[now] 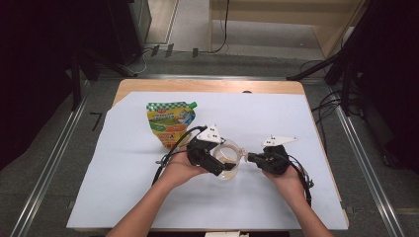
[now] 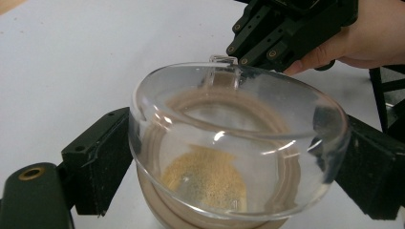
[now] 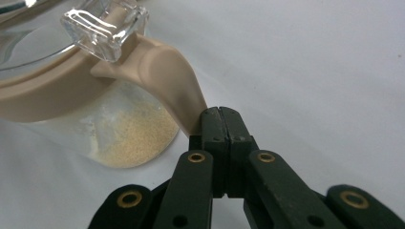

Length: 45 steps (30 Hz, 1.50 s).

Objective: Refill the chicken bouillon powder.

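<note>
Clear jug: transparent jug (image 1: 228, 161) with a beige band and beige handle (image 3: 167, 83), standing on the white sheet (image 1: 123, 158) that covers the table (image 1: 148, 85), between the two grippers.
Contents: a thin layer of pale yellow-brown granules (image 2: 205, 179) on the jug floor.
Left gripper: left gripper (image 1: 217, 165), held in the person's left hand (image 1: 180, 168), comes at the jug from its left side.
Left jaws: spread wide, one black pad (image 2: 102, 155) on each side of the jug wall below the rim; pads lie against the wall, so the jug body is clamped.
Right gripper: right gripper (image 1: 252, 158), in the right hand (image 1: 286, 177), just to the right of the jug.
Right jaws: closed together, tips against the lower end of the beige handle; whether they pinch it or only touch it cannot be told.
Lid tab: clear hinged tab (image 3: 102, 28) at the top of the handle.
Pouch: green, yellow and orange spouted pouch (image 1: 171, 123) lying flat behind and to the left of the jug, well apart from it.
Writing: print on the pouch is too small to read; no label seen on the jug.
</note>
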Each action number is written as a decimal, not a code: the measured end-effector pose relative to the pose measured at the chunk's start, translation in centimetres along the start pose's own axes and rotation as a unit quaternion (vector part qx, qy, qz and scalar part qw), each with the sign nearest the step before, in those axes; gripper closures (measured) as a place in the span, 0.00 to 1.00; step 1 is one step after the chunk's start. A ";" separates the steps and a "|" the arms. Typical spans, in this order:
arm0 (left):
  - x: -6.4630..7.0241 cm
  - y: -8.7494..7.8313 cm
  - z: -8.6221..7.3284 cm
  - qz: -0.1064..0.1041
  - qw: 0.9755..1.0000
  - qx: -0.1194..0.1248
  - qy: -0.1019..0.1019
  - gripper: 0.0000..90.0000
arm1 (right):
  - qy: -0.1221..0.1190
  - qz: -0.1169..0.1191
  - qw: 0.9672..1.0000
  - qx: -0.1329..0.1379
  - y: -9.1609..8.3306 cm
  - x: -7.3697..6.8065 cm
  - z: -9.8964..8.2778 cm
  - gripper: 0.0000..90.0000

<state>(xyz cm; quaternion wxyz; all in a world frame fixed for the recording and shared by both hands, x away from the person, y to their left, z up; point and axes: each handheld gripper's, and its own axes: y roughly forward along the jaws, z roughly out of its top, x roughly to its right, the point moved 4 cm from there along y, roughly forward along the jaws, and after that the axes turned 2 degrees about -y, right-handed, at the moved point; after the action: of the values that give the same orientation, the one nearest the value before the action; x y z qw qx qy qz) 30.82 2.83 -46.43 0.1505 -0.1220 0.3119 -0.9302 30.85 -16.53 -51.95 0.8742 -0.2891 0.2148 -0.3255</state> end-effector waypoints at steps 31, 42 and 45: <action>-0.2 2.0 4.4 -0.075 0.996 -0.007 -0.053 0.08 | 0.003 0.008 1.000 0.009 -0.4 -0.3 -0.1 1.00; 0.1 1.9 4.8 -0.079 0.996 -0.014 -0.045 0.08 | 0.003 0.003 1.000 0.024 -1.6 -0.1 -0.1 0.97; 0.1 1.5 4.7 -0.073 0.996 -0.016 -0.039 0.08 | 0.004 0.001 1.000 0.026 -2.0 0.0 -0.2 0.96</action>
<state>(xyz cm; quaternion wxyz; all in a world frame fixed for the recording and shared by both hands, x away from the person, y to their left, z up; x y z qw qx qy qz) 32.59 -0.89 -43.70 0.0924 -0.1833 0.3108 -0.9280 29.89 -17.81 -50.80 0.8809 -0.2649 0.2099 -0.3315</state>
